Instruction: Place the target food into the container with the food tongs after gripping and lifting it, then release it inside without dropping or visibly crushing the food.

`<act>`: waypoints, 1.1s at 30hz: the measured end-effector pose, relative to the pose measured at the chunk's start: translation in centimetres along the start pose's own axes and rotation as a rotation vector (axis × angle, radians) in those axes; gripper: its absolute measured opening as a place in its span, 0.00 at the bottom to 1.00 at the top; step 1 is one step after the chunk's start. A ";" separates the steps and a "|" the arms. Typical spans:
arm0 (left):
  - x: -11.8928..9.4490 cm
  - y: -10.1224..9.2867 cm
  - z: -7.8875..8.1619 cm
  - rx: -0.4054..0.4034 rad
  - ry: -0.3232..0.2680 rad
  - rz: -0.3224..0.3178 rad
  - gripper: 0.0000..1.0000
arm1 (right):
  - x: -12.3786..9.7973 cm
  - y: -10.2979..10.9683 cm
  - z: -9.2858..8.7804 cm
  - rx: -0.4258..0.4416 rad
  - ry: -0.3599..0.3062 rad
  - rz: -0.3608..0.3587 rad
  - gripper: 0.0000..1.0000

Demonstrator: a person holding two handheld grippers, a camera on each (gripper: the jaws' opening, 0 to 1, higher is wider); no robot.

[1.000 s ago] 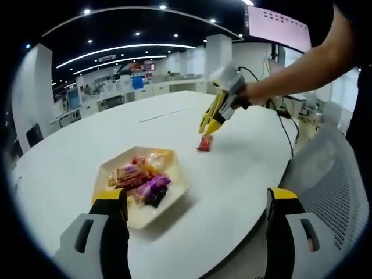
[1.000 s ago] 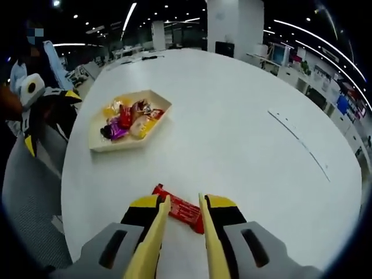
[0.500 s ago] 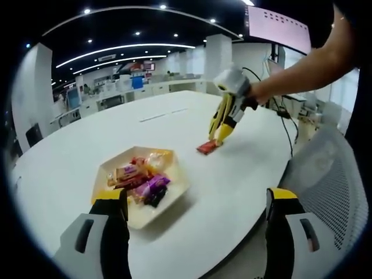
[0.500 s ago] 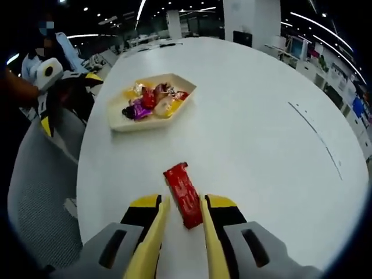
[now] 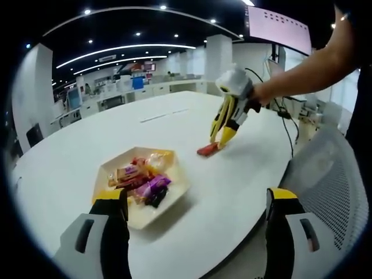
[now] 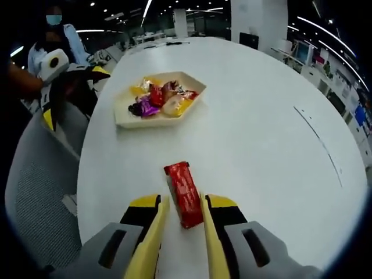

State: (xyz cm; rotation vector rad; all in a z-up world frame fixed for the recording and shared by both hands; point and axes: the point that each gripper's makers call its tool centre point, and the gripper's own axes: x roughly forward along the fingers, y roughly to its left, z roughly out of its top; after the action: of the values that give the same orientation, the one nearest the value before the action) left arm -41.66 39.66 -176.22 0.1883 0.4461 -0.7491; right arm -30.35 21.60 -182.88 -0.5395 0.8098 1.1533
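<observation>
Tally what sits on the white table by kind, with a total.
Red snack bar, lying loose between the right gripper's jaws: 1
Tray of mixed wrapped snacks: 1
Wrapped snacks inside the tray: too heaped to count
Total countable things: 2

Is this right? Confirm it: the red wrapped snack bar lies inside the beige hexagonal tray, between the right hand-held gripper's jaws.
Not quite. In the right gripper view the red wrapped snack bar lies on the white table, apart from the beige hexagonal tray, between the right hand-held gripper's jaws.
</observation>
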 end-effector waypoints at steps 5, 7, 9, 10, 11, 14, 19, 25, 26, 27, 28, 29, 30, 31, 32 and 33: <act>0.0 0.0 0.0 -0.001 0.000 0.000 0.95 | 0.6 -0.6 -0.3 -0.014 0.006 -0.028 0.29; 0.0 0.0 0.0 -0.001 0.001 0.001 0.95 | 0.6 -0.4 -0.2 -0.006 0.002 -0.020 0.29; 0.0 0.0 0.0 -0.002 0.002 0.002 0.95 | 0.9 -0.2 -0.6 -0.038 0.028 -0.019 0.29; 0.0 0.1 0.0 -0.003 0.000 0.003 0.95 | 1.0 -0.2 -0.3 -0.071 0.008 -0.024 0.29; 0.0 0.1 0.0 -0.003 0.000 0.003 0.95 | 0.7 -0.2 -0.5 -0.052 0.025 -0.025 0.28; 0.0 0.1 0.0 -0.001 0.002 0.002 0.95 | 0.6 0.1 -0.4 -0.058 0.032 -0.016 0.24; 0.0 0.0 0.0 -0.003 0.000 0.000 0.95 | 0.9 0.0 -0.5 -0.030 0.044 -0.028 0.22; 0.0 0.0 0.0 -0.005 -0.001 -0.002 0.96 | 0.8 0.0 -0.3 -0.014 0.040 -0.037 0.23; 0.0 0.0 0.0 -0.006 -0.003 -0.003 0.96 | 0.6 -0.1 -0.2 -0.008 0.036 -0.041 0.23; 0.0 0.0 0.1 -0.006 -0.004 -0.003 0.96 | 0.5 -0.2 -0.1 0.000 0.033 -0.046 0.23; 0.0 0.0 0.1 -0.007 -0.003 -0.002 0.96 | 0.4 -0.2 0.2 0.013 0.024 -0.043 0.23; 0.0 0.0 0.1 -0.008 -0.004 -0.003 0.96 | 0.3 -0.3 0.2 0.021 0.022 -0.044 0.23; 0.0 -0.1 0.1 -0.008 -0.005 -0.005 0.96 | 0.1 -0.3 0.4 0.029 0.018 -0.045 0.23; 0.0 -0.1 0.1 -0.006 -0.004 -0.005 0.97 | 0.0 -0.3 0.5 0.031 0.016 -0.046 0.23; 0.0 -0.1 0.1 -0.008 -0.004 -0.007 0.97 | -0.2 -0.3 0.7 0.034 0.014 -0.046 0.23; 0.0 -0.1 0.1 -0.010 -0.005 -0.009 0.98 | -0.3 -0.4 0.8 0.033 0.011 -0.049 0.23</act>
State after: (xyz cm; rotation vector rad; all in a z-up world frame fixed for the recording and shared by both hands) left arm -41.73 39.53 -176.12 0.1749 0.4458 -0.7559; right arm -29.81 21.92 -182.15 -0.5361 0.8196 1.0915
